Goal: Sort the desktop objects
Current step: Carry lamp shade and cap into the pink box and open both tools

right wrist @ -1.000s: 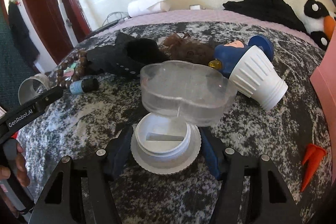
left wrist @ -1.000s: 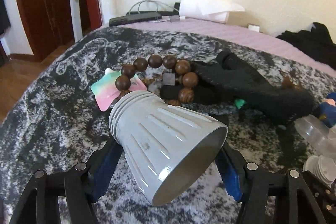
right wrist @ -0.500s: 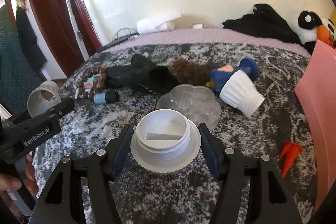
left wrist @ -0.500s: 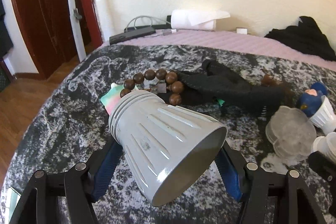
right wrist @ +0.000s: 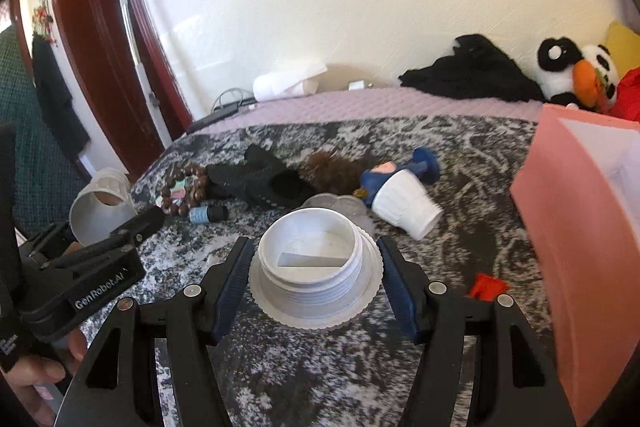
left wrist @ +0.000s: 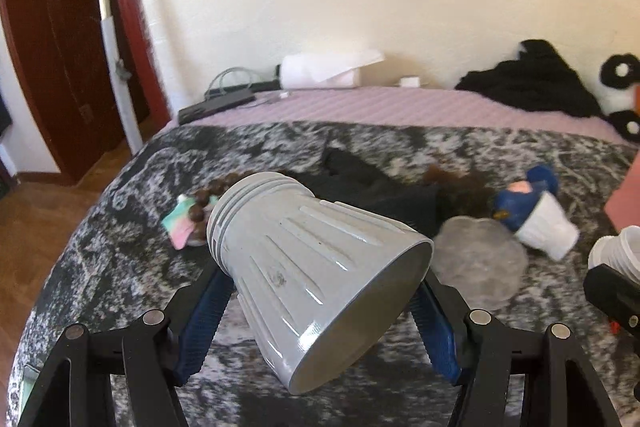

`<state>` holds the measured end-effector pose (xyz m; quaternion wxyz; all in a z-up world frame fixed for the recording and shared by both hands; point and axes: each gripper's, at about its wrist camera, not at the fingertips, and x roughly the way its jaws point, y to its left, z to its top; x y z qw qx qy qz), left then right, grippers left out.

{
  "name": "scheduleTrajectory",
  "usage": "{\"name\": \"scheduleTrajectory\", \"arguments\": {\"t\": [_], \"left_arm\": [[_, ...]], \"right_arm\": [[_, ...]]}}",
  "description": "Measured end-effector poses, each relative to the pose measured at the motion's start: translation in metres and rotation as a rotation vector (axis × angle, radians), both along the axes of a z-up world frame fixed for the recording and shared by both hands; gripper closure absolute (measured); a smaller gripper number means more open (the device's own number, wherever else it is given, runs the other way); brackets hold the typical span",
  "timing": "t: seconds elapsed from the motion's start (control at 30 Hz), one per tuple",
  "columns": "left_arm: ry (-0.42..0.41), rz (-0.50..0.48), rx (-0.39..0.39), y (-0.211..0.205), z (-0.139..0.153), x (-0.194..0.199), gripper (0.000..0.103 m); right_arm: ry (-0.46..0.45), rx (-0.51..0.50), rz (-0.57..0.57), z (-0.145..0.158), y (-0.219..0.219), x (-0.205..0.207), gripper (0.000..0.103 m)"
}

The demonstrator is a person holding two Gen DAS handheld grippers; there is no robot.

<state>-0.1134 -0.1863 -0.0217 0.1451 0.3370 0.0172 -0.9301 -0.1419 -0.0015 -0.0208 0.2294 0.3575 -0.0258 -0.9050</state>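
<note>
The left tongs (left wrist: 320, 291) squeeze a grey cup (left wrist: 316, 279) between their blue pads (left wrist: 202, 327) – it lies tipped, wide mouth facing back toward the camera; the right tongs (right wrist: 316, 283) pinch a white lid (right wrist: 316, 275), threaded side up, by its wide rim; ahead of the right tongs, on the grey blanket (right wrist: 460, 147), sit a clear dish (right wrist: 336, 205) just past the lid, a white cup (right wrist: 404, 205) touching a blue toy (right wrist: 404, 169), a black cloth (right wrist: 260, 179) and brown beads (right wrist: 186, 189) – the beads off to the left; a pink box (right wrist: 580, 223) stands on the right
</note>
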Motion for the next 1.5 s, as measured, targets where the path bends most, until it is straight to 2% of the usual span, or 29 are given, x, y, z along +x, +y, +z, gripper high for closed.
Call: {"name": "scheduleTrajectory", "arguments": {"t": [0.4,0.73,1.0,1.23,1.27,1.33,1.37,1.5], "left_arm": [[0.059,-0.139,0.011,0.093,0.030,-0.007,0.030],[0.094,-0.313,0.042,0.197,0.048,-0.018,0.030],[0.097,-0.483,0.092,0.292,0.046,-0.020,0.030],[0.071,-0.609,0.083,0.367,0.031,-0.013,0.028],[0.057,-0.626,0.076,0.374,0.027,-0.013,0.025],[0.038,-0.654,0.059,0.386,0.021,-0.012,0.002],[0.037,-0.664,0.047,0.391,0.019,-0.009,0.002],[0.044,-0.692,0.025,0.402,0.018,-0.004,0.002]], "right_arm": [[0.049,0.002,-0.108,0.032,0.077,0.016,0.037],[0.071,-0.052,-0.304,0.057,0.196,0.029,0.037],[0.034,-0.104,-0.505,0.052,0.307,0.041,0.037],[-0.032,-0.090,-0.607,0.034,0.369,0.051,0.036],[-0.046,-0.095,-0.613,0.031,0.374,0.051,0.036],[-0.073,-0.115,-0.627,0.027,0.382,0.051,0.019],[-0.075,-0.123,-0.632,0.026,0.385,0.052,0.007],[-0.063,-0.115,-0.633,0.025,0.384,0.051,0.004]]}}
